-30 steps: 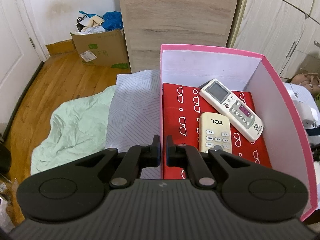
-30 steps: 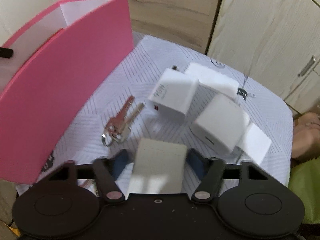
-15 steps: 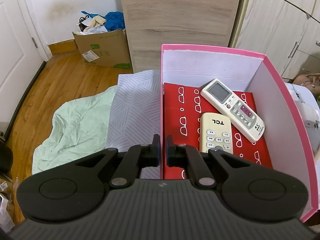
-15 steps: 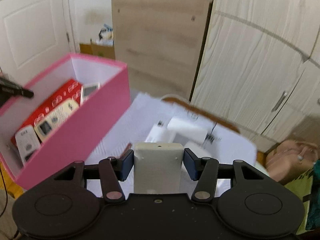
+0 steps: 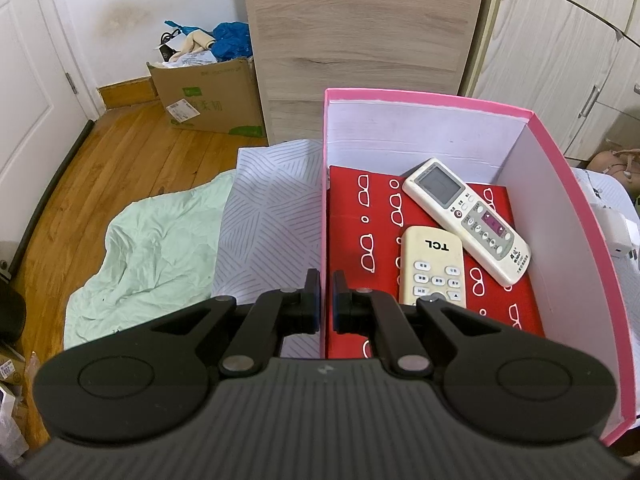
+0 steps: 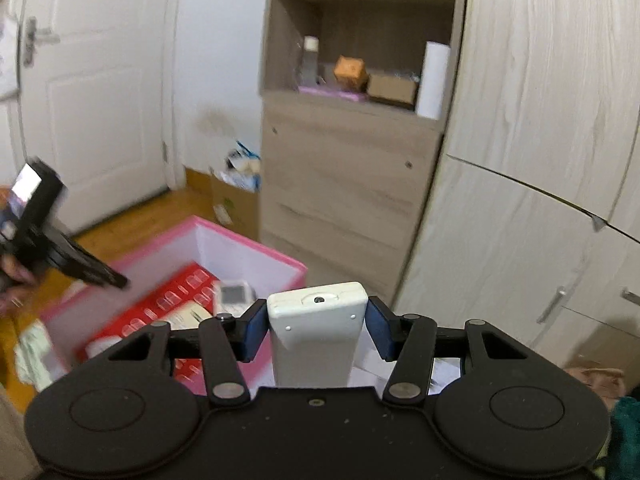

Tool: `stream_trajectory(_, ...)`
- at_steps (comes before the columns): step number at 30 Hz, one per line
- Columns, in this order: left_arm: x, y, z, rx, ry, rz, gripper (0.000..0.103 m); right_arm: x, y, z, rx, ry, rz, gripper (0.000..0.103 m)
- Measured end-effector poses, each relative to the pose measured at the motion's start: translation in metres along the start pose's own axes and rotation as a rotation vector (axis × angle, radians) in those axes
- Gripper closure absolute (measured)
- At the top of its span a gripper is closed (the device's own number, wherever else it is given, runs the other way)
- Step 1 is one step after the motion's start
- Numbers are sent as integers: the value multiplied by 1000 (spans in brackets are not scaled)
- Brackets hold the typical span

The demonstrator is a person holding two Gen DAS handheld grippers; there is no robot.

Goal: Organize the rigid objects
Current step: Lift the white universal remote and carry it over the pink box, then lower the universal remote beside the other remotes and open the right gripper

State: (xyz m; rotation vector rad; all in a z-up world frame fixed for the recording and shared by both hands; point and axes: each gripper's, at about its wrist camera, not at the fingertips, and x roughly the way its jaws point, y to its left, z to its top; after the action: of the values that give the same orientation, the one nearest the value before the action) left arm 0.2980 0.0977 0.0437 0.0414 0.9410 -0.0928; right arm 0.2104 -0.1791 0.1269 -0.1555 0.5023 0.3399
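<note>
In the left wrist view, we see the left gripper [image 5: 327, 300] pinched on the near left wall of the pink box [image 5: 572, 240]; 2 remote controls lie inside, a TCL remote [image 5: 434, 266] and a longer white remote [image 5: 466, 220], on a red sheet [image 5: 360, 216].

In the right wrist view, the right gripper [image 6: 316, 330] clamps a white remote [image 6: 316, 332] raised above the box [image 6: 248, 246].

Pink box [image 5: 560, 208] on striped cloth [image 5: 264, 216]
</note>
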Motion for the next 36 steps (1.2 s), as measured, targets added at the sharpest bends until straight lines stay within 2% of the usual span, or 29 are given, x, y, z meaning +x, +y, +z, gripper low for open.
stream_trajectory(5,-1,2,-1,4,-3,-5,99,-19,28,20,-33,-105,35,45)
stream_trajectory(10,-1,3,-1,5,-4,-6,98,-12,54,34,-7,-163,169,45)
stream_trajectory(13,-1,3,-2,6,-5,-7,99,15,72,33,-14,-119,211,45)
stream_trajectory(19,-1,5,-3,1,-2,-19,99,84,100,8,-91,36,165,45)
stream_trajectory(24,-1,5,-2,-4,-2,-18,99,117,106,2,-66,1,82,45)
stream_trajectory(28,1,3,-3,2,-5,-15,99,120,101,-5,-58,29,96,45)
stream_trajectory(31,1,3,-3,7,-4,-13,99,110,94,-8,-63,106,106,45)
stream_trajectory(36,1,0,-3,7,-2,-8,99,96,96,-25,-149,190,93,46)
